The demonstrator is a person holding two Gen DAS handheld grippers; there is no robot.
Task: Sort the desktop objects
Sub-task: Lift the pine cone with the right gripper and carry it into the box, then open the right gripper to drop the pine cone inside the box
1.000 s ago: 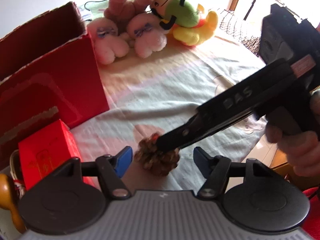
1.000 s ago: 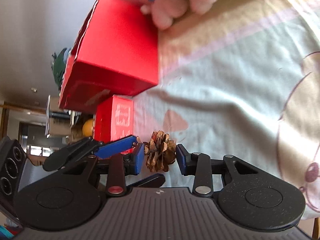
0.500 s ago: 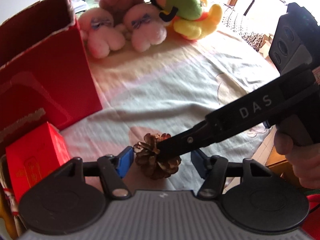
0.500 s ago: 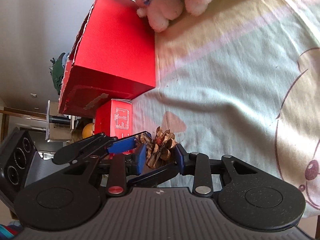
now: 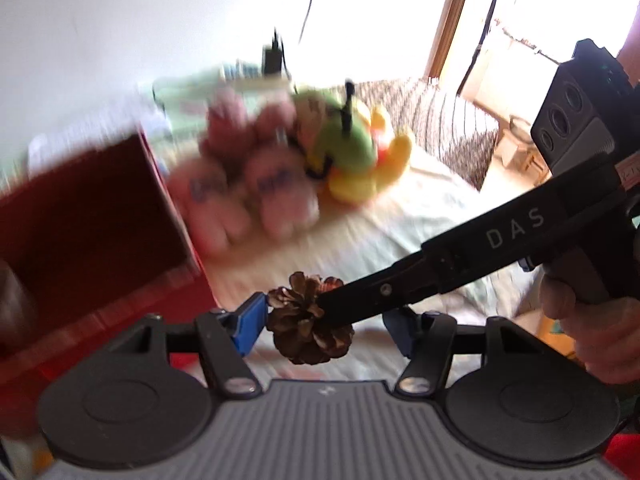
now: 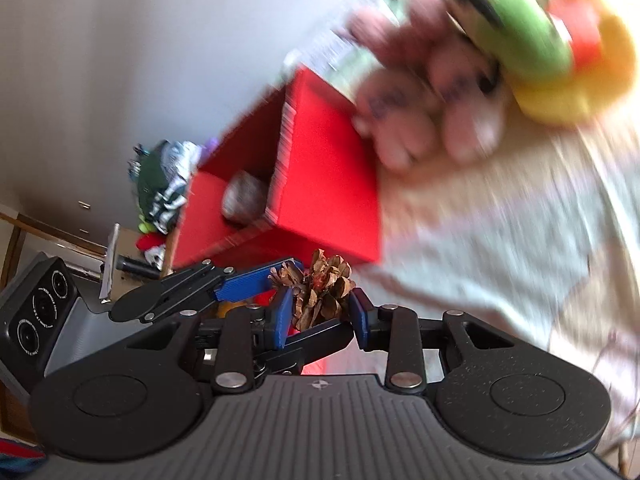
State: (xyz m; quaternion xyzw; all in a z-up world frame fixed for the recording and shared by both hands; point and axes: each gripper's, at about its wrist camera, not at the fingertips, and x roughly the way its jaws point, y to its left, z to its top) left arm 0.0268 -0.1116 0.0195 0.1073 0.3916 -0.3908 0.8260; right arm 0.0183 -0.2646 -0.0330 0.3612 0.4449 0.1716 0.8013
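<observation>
The pine cone (image 6: pixel 316 292) is pinched between the blue fingers (image 6: pixel 285 316) of the right gripper (image 6: pixel 320 316), closed on its scales from both sides, and it is held clear of the cloth-covered counter (image 6: pixel 500 248). In the left wrist view the same pine cone (image 5: pixel 310 318) is seen at the tip of the right gripper (image 5: pixel 326 306), which reaches in from the right with a hand (image 5: pixel 588 320) around its handle. The left gripper (image 5: pixel 324 328) is kept spread wide, its fingers (image 5: pixel 250 322) standing either side of the cone; the left one looks just beside or touching the scales, the blur leaves that unsettled. That framing reads as a support or a handover being set up. The red box (image 6: pixel 332 184) stands open-topped just behind, a grey rounded thing (image 6: pixel 244 200) already inside, so the cone is probably being carried there. The soft toys (image 6: pixel 480 60) are bunched at the far end, well apart from the cone.
</observation>
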